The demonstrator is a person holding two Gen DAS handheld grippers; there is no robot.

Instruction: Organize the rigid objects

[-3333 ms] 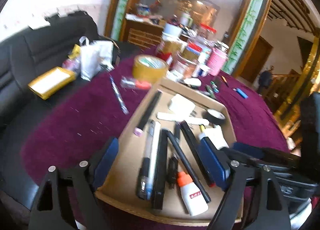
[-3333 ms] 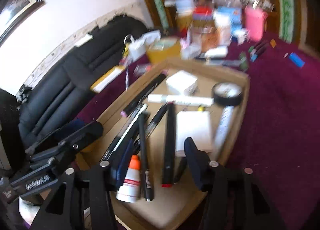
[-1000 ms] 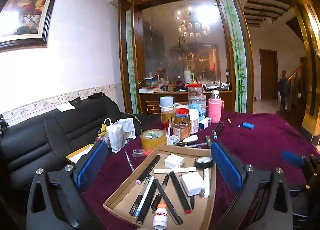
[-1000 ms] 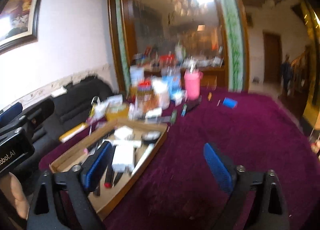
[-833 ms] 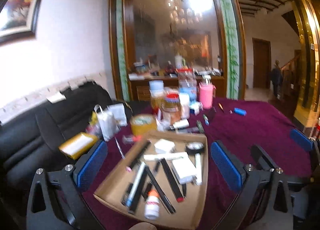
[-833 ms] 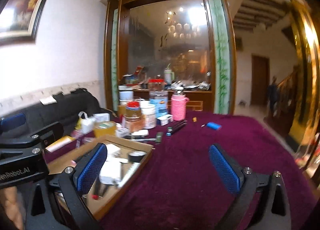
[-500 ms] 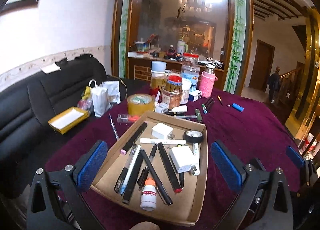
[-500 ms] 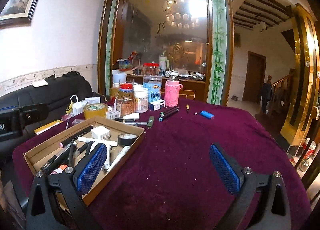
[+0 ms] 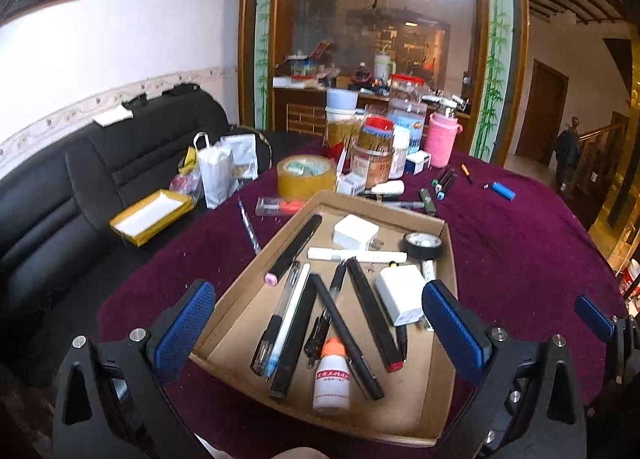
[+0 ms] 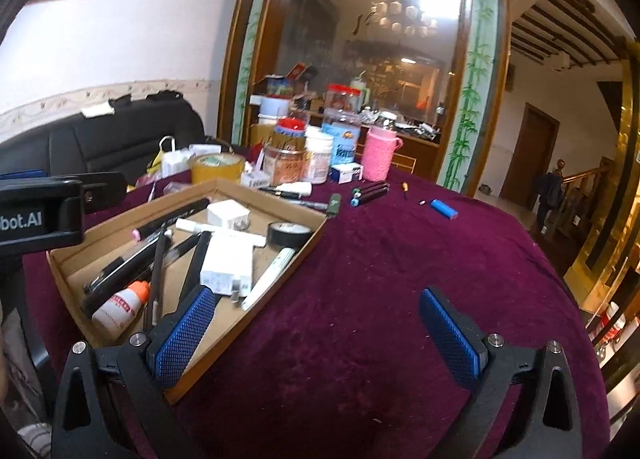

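A shallow cardboard tray (image 9: 450, 243) (image 10: 224, 343) sits on the purple table. It holds several pens and markers, a white glue bottle (image 9: 331, 377) (image 10: 116, 305), white adapters (image 9: 400, 293) (image 10: 228, 259), a black tape roll (image 9: 422, 245) (image 10: 289, 234) and a white marker (image 9: 356, 255). My left gripper (image 9: 320, 335) is open and empty above the tray's near end. My right gripper (image 10: 318, 335) is open and empty, over the cloth at the tray's right rim. Loose markers (image 10: 370, 191), a blue lighter (image 10: 444, 209) and a pen (image 9: 250, 231) lie on the cloth.
Jars, a pink bottle (image 10: 380, 157) and a yellow tape roll (image 9: 306, 175) crowd the table's far side. A black sofa (image 9: 80, 187) with bags and a yellow box (image 9: 150, 215) lies to the left. The left gripper's body (image 10: 44, 211) shows at the right wrist view's left edge.
Both grippers rose from low over the tray, swung back and tilted down toward the table again. Both stayed open and empty. The tray's contents have not moved.
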